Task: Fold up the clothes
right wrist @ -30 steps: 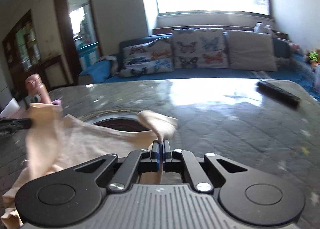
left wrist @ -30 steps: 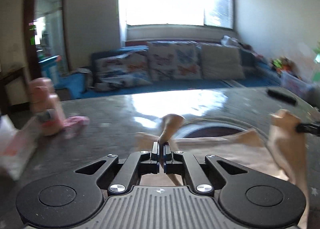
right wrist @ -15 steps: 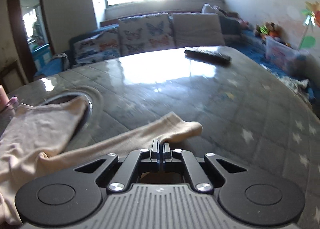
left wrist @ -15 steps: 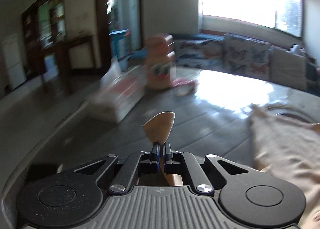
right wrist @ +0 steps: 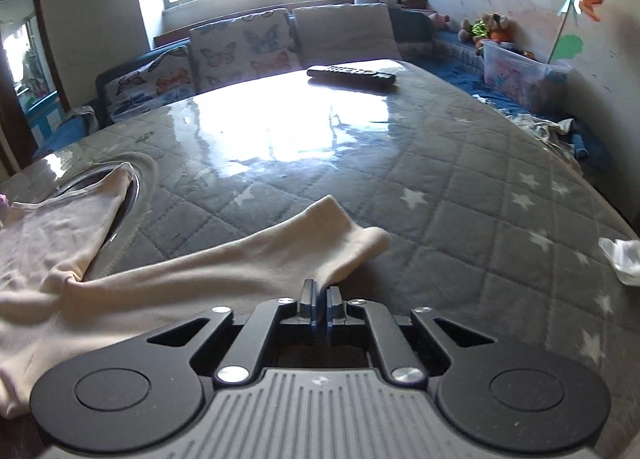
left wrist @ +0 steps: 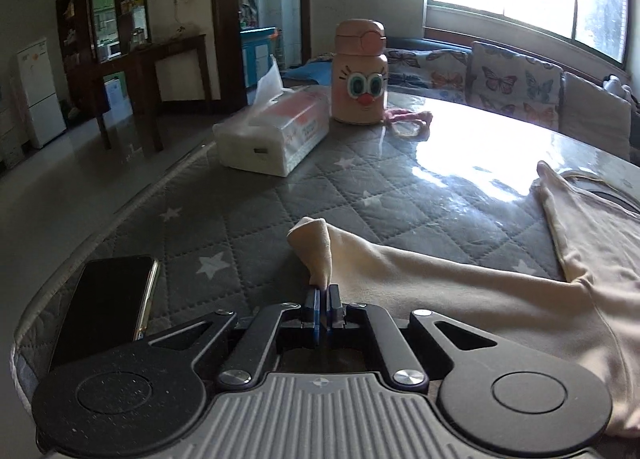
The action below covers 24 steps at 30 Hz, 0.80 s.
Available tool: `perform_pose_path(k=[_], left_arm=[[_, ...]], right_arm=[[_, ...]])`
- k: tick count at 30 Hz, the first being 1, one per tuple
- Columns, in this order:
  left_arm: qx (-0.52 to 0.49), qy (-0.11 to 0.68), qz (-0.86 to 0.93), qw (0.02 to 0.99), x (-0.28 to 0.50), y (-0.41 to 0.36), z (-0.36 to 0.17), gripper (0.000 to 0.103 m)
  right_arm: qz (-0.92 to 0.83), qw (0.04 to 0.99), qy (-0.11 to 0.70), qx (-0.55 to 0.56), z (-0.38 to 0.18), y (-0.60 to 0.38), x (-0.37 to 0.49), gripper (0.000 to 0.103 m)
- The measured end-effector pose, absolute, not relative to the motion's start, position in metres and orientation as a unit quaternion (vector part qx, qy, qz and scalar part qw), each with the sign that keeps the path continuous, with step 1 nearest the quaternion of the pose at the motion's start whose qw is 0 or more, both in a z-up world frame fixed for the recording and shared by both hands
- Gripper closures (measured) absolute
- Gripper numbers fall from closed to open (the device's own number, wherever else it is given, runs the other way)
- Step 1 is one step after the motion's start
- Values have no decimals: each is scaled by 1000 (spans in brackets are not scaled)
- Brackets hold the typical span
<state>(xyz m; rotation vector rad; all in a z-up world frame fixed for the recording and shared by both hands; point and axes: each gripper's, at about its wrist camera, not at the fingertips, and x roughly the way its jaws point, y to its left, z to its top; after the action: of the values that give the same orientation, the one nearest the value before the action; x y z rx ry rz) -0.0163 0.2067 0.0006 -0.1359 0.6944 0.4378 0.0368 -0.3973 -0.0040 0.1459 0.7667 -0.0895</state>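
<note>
On a table covered in grey quilted, star-printed cloth under a glossy sheet, a black smartphone is lying at the near left edge, just beside the left gripper. Farther back, a tissue box is sitting next to a pink cartoon-faced bottle, with a pink strap trailing beside it. The left gripper's jaws are pressing together on the cuff of a cream garment, the pinched tip of the sleeve poking up above the fingers while the rest is spreading flat to the right across the tabletop.

In the right wrist view, the same cream garment is lying across the table's left side, its body partly covering a round dark opening in the cover. The right gripper is clamping narrowly on the other sleeve, near its cuff. Beyond it, a black remote control is resting at the table's far edge, and a crumpled white tissue is lying well apart at the right edge. Butterfly-print cushions are lining the sofa under the window.
</note>
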Motion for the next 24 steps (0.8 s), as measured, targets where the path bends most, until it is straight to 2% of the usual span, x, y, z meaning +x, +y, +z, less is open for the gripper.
perform_pose_path(k=[5,7,9,13,15,24], left_arm=[[-51,333,216,916,-16,206,9,93],[-47,327,221,918,-16,207,14,87],[-42,319,227,919,-17,207,20,70],[-31,312,224,923,-14,203,29,67],[-28,310,215,926,-9,198,33,62],[-18,312,149,938,26,159,34,59]], right_arm=[[-78,929,359,51,6,-406,27,93],[-85,932,349,40,10,-407,27,93],[-74,936,342,38,15,-405,28,93],[-19,939,341,29,21,-385,39,91],[25,937,347,27,19,-364,47,90],[203,914,351,-9,21,-267,62,88]])
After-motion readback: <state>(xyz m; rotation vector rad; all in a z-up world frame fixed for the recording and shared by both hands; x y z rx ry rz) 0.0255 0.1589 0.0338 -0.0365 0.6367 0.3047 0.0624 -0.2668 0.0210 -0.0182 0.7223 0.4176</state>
